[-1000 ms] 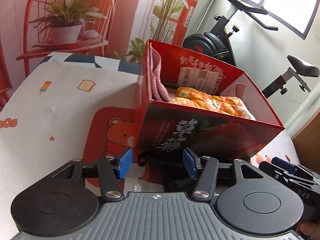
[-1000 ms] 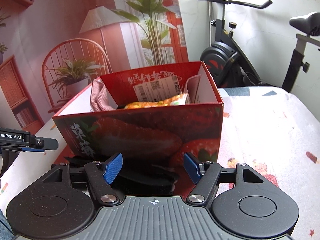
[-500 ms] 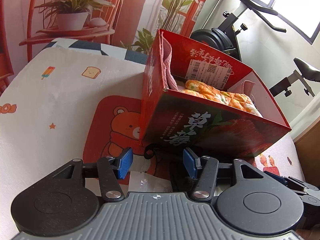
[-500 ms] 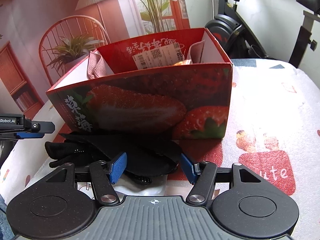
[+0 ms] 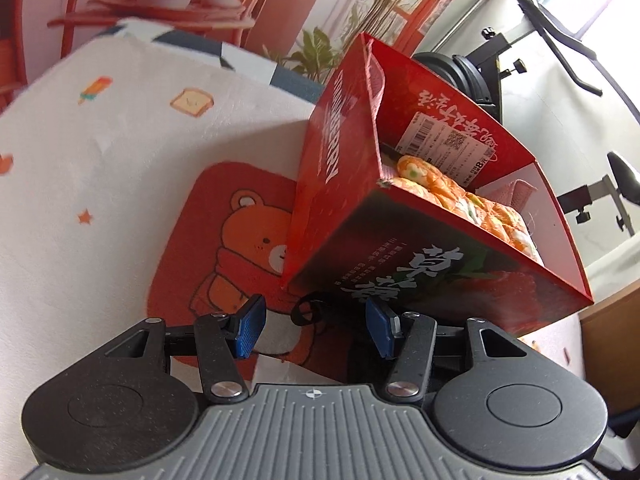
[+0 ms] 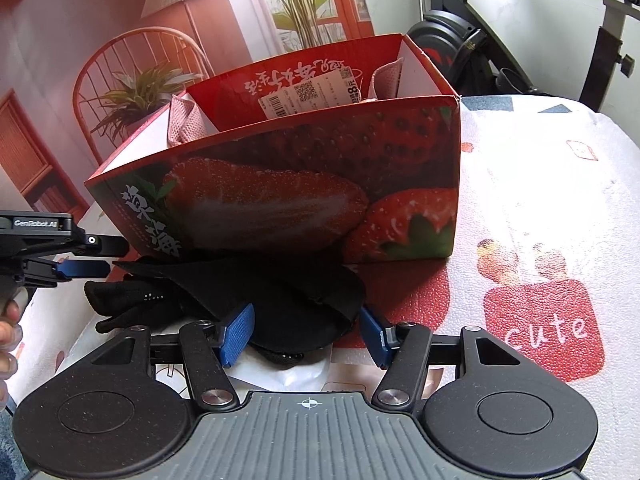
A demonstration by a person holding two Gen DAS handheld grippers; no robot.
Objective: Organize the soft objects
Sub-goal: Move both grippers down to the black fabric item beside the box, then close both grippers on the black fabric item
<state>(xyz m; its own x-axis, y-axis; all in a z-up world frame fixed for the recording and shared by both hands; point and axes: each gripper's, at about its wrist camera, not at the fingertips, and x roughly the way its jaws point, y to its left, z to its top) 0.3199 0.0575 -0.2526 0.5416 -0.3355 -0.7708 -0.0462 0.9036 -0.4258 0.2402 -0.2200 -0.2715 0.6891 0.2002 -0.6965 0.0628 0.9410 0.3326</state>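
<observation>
A red strawberry-printed box [image 5: 404, 248] [image 6: 304, 196] stands on the table and holds an orange floral cloth [image 5: 460, 200] and pink knit fabric [image 6: 184, 120]. Black soft items, a glove and a padded piece [image 6: 280, 300], lie in front of the box. My right gripper [image 6: 306, 336] is open with its blue pads on either side of the black piece. My left gripper [image 5: 316, 328] is open near the box's left front corner, with a black loop [image 5: 308, 310] between its pads. The left gripper also shows in the right wrist view [image 6: 76, 256].
A white tablecloth [image 5: 100, 168] with cartoon prints covers the table. A white bag or paper [image 6: 288, 376] lies under the black items. An exercise bike [image 5: 520, 48] stands behind the table, and a painted backdrop wall is beyond.
Both grippers have dropped lower and closer to the table. The right one has moved in over the black items. The left view has tilted and shifted left around the box corner.
</observation>
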